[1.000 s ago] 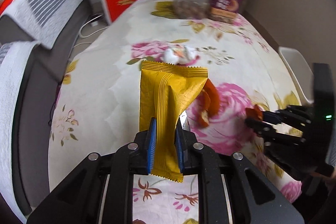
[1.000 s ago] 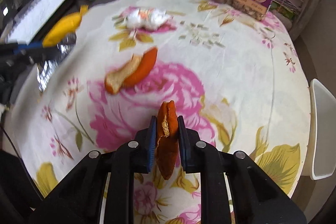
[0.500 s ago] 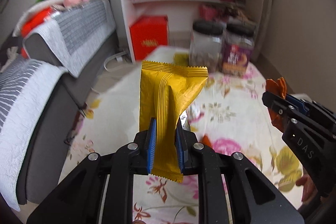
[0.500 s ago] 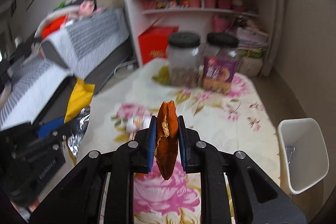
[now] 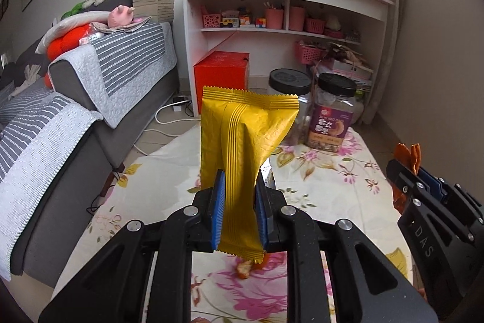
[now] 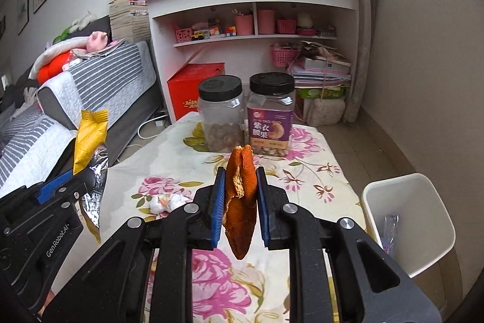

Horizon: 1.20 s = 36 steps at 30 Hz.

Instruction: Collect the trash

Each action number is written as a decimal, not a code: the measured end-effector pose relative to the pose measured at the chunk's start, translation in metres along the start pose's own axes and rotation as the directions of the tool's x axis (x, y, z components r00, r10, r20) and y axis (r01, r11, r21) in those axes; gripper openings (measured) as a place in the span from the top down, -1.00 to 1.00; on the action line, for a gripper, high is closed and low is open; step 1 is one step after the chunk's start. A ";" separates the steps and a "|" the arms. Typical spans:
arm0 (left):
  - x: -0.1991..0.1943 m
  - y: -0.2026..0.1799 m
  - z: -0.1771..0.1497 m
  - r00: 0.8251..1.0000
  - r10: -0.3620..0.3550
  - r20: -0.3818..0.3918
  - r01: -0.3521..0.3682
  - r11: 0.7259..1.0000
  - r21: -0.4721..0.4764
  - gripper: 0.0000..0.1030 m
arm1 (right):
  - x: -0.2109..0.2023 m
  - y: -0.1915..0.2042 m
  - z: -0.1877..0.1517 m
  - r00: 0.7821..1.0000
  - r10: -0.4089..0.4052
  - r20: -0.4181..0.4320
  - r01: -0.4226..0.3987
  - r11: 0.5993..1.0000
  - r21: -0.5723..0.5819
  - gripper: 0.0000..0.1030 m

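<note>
Two loads held: my left claw point(image 5: 239, 214) clamps the yellow snack wrapper point(image 5: 245, 147) at frame centre; my right claw point(image 6: 240, 209) grips orange peel point(image 6: 240, 202). White trash bin point(image 6: 435, 220) waits lower right; centre each load over its opening before releasing.

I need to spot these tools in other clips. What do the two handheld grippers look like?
Both are matte black plastic frames with silver screw heads and blue ribbed pads on the fingers. The left gripper carries white "GenRobot.AI" lettering on its side; the right gripper shows "DAS". No cables or sleeves show.
</note>
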State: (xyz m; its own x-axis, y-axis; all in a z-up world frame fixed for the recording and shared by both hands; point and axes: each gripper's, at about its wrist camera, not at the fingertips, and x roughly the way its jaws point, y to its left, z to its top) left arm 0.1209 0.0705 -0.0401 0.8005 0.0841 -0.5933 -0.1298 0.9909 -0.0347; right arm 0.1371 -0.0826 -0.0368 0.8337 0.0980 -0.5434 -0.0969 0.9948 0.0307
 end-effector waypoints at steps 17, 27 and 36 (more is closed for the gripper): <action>-0.002 -0.070 0.000 0.998 -0.070 0.002 0.070 0.996 0.050 0.61 | -0.019 -0.082 0.000 0.994 -0.104 0.018 0.102 0.991 0.083 0.64; -0.004 -0.122 -0.005 0.992 -0.125 -0.009 0.125 0.985 0.118 0.61 | -0.027 -0.154 0.000 0.978 -0.207 0.015 0.201 0.962 0.185 0.64; -0.005 -0.161 -0.010 0.986 -0.164 -0.028 0.166 0.972 0.165 0.61 | -0.025 -0.231 0.002 0.953 -0.302 -0.030 0.296 0.902 0.315 0.63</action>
State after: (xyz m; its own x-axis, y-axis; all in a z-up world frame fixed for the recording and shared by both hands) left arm 0.1323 -0.0908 -0.0394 0.7942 -0.0825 -0.6021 0.1036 0.9946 0.0003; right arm 0.1398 -0.3149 -0.0292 0.8073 -0.2081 -0.5523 0.3307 0.9346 0.1313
